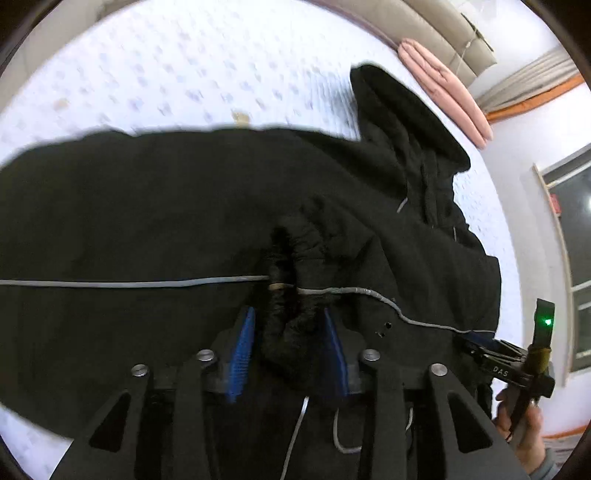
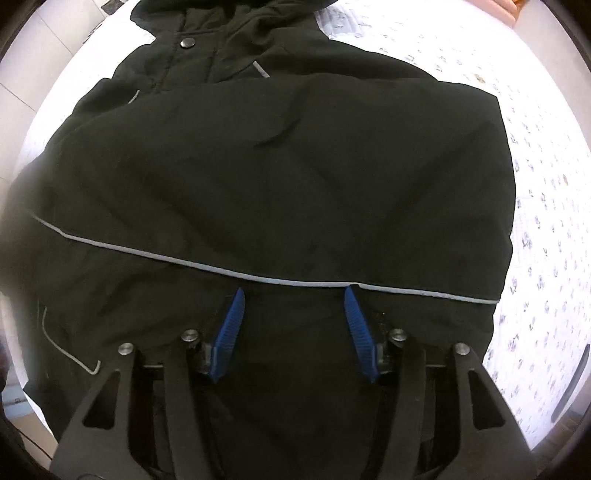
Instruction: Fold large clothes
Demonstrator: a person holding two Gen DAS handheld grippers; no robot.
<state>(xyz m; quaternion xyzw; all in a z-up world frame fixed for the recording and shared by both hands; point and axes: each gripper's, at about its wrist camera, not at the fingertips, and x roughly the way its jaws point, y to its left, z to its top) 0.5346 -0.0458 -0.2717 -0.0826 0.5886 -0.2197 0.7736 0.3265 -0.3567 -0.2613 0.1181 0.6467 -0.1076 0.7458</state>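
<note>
A large black hooded jacket [image 1: 147, 206] with thin grey piping lies spread on a white patterned bed sheet [image 1: 177, 74]. My left gripper [image 1: 290, 314] has its blue pads on either side of a bunched fold of the jacket's black fabric and grips it. In the right wrist view the jacket [image 2: 288, 177] fills the frame, hood at the top, with a sleeve folded across the body. My right gripper [image 2: 295, 299] is open, its blue pads spread wide just above the jacket near the grey piping line. The right gripper also shows in the left wrist view [image 1: 513, 354], held by a hand.
A folded pink item [image 1: 447, 88] lies at the far edge of the bed by a beige headboard [image 1: 436, 33]. A window [image 1: 576, 221] is on the right wall. White sheet shows around the jacket on the right [image 2: 546, 184].
</note>
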